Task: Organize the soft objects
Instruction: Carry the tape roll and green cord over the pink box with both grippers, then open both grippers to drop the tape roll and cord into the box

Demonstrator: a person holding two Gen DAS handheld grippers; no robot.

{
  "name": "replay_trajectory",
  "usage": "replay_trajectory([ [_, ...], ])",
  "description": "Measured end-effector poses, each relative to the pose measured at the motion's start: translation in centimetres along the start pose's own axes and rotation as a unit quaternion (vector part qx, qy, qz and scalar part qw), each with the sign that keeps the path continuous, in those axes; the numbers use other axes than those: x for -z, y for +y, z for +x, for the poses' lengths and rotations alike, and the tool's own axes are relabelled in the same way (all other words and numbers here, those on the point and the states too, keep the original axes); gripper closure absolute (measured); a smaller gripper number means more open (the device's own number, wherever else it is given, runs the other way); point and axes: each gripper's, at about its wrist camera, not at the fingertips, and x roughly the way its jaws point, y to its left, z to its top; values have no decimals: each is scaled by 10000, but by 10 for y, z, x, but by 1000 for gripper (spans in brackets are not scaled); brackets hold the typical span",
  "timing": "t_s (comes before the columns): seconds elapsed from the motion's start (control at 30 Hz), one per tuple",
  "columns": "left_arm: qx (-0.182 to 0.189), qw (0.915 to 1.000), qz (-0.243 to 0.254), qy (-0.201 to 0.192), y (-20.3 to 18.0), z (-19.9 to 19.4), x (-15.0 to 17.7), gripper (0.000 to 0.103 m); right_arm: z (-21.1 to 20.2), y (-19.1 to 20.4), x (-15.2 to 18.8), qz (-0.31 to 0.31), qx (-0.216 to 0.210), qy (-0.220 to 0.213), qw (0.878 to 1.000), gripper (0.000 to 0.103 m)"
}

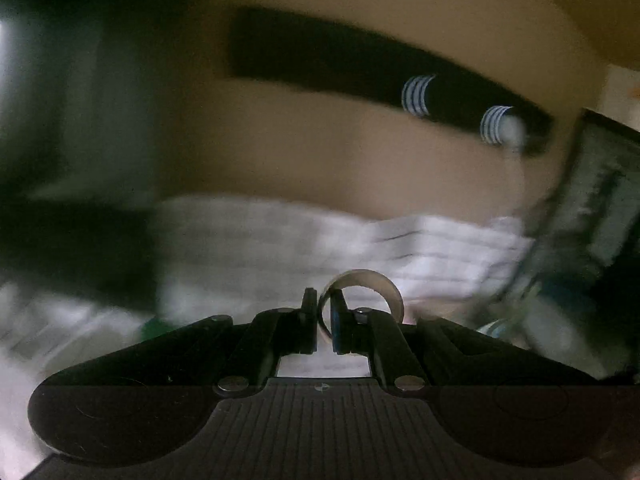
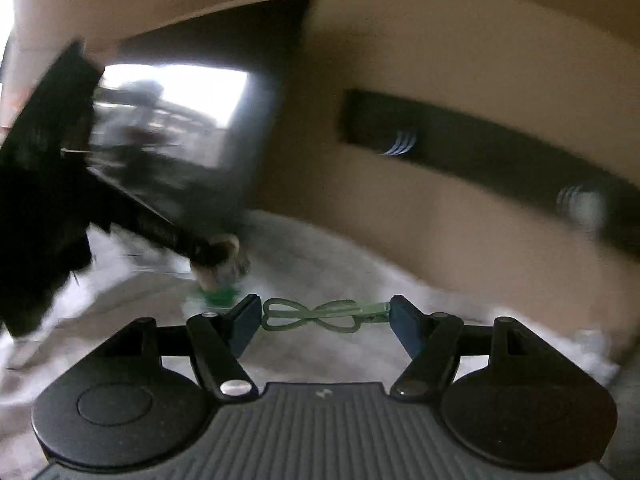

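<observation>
In the left wrist view my left gripper (image 1: 322,304) is shut on the wall of a pale ring (image 1: 384,284), which stands up to the right of the fingers. In the right wrist view my right gripper (image 2: 325,312) holds a translucent green clip (image 2: 362,308) lengthwise, one pad pressing on each end. Both are raised above a white soft cloth surface (image 1: 280,240), which shows again under the right gripper (image 2: 320,248). Everything behind the grippers is blurred.
A beige wall carries a long dark strip (image 1: 360,64) with striped round marks. In the right wrist view a hand (image 2: 220,256) in a dark sleeve reaches in from the left above something green (image 2: 218,294). Behind it is a bright window or mirror (image 2: 172,120).
</observation>
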Motion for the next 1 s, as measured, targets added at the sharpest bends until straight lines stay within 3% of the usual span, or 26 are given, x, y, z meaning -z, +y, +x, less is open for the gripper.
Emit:
replay_trajectory([
  [0.13, 850, 9943, 487, 417, -74, 55, -8, 94, 6, -50, 38, 610, 592, 756, 9935, 32],
  [0.2, 1090, 9885, 733, 743, -110, 86, -2, 94, 15, -69, 61, 908, 806, 1202, 9853, 32],
  [0.33, 1236, 9743, 979, 1607, -147, 155, 15, 92, 29, -88, 96, 1367, 929, 1803, 9696, 32],
  [0.43, 1057, 9686, 928, 2049, -155, 191, 26, 88, 34, -92, 111, 1569, 858, 1937, 9646, 32],
  [0.53, 698, 9709, 941, 2091, -154, 205, 32, 86, 41, -92, 116, 1640, 778, 1985, 9631, 32],
  [0.67, 646, 9721, 844, 2092, -149, 209, 32, 83, 44, -95, 118, 1731, 645, 2048, 9612, 32],
  [0.87, 972, 9779, 626, 1744, -135, 183, 12, 82, 43, -90, 113, 1751, 725, 2049, 9603, 31],
  [1.0, 1045, 9805, 762, 1482, -131, 157, 4, 82, 39, -83, 104, 1760, 787, 1974, 9612, 31],
])
